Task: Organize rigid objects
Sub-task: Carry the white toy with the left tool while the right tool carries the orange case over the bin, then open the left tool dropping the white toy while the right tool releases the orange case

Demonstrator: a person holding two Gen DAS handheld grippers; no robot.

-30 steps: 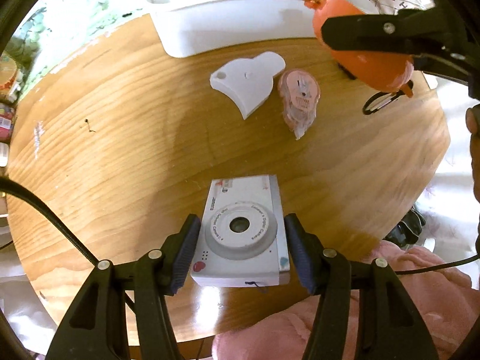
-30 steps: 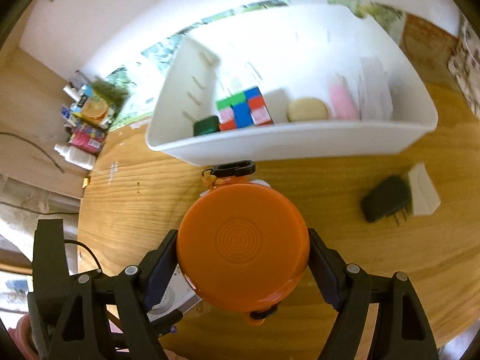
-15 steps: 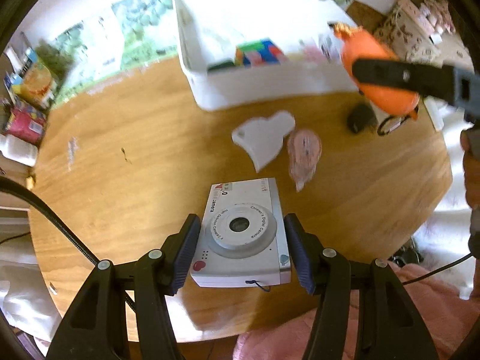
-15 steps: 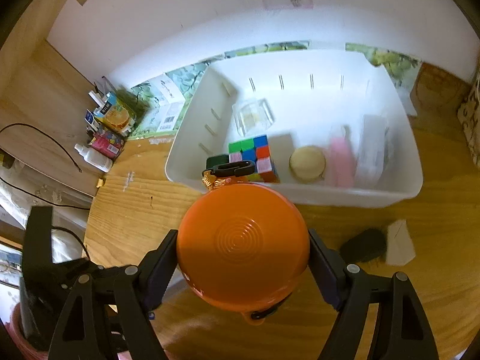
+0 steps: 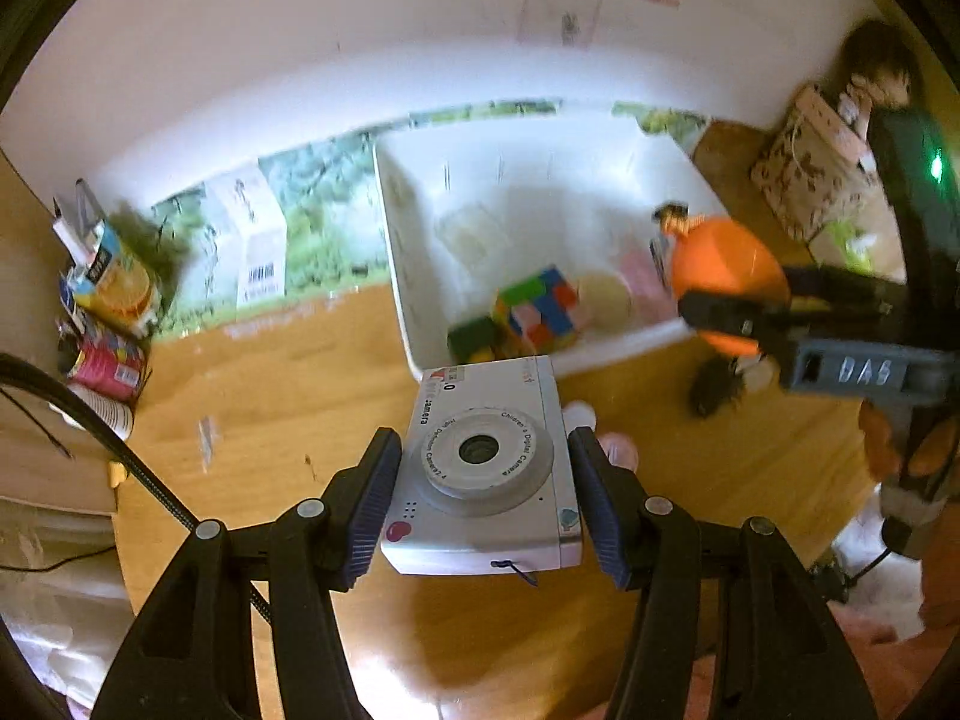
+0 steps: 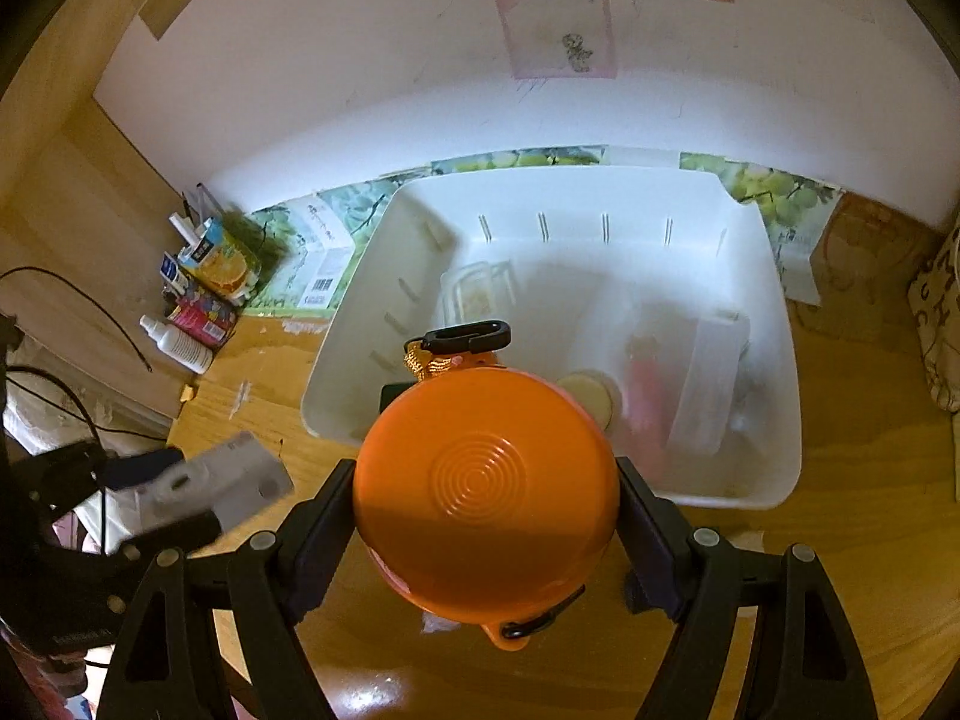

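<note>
Left tool (image 5: 485, 498) is gripping the camera (image 5: 486, 462) above the table (image 5: 288, 396), just short of the bin (image 5: 396, 252). Right tool (image 6: 486, 507) is clamping the orange disc (image 6: 486, 498) over the bin's near rim.

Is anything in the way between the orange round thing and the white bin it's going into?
Nothing visible blocks it. The right gripper holds the orange disc just above the white bin's near wall, and the bin is open on top. A colourful cube and a yellow puck already lie inside.
</note>
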